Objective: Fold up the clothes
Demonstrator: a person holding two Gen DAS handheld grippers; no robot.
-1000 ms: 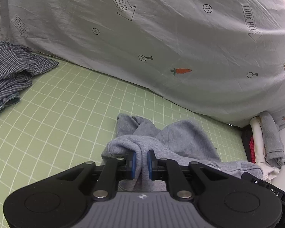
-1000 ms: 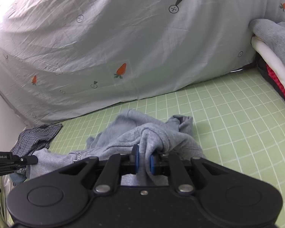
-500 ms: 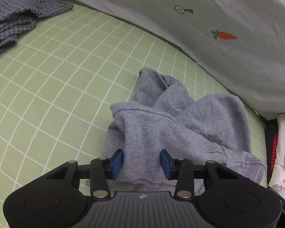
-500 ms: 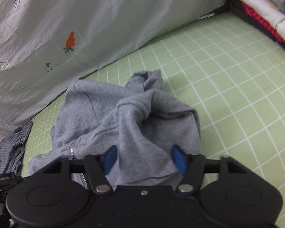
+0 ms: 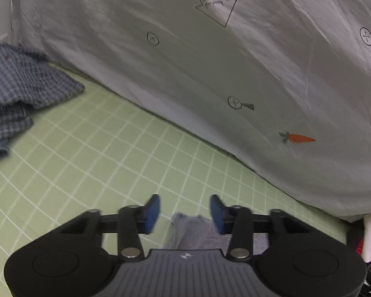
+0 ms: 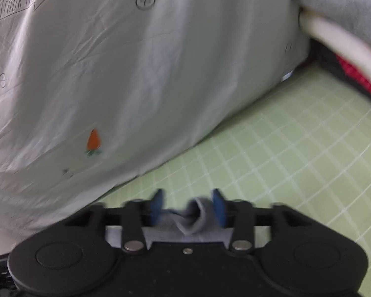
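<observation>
Sweatshirt (image 5: pixel 193 230) lies bunched on the green mat (image 5: pixel 91 153), beneath both grippers. Left gripper (image 5: pixel 185 212) and right gripper (image 6: pixel 187 209) are spread, gripping nothing. Risk: closing on bunched layers produces a crooked fold.

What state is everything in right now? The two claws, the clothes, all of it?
Left gripper: open, holding nothing.
Right gripper: open, holding nothing.
Grey hoodie: crumpled on the mat under both grippers, not gripped.
Plaid shirt: rumpled heap, unfolded.
Clothes stack: folded and piled at the side.
Green mat: lying flat.
Printed sheet: draped, wrinkled.
</observation>
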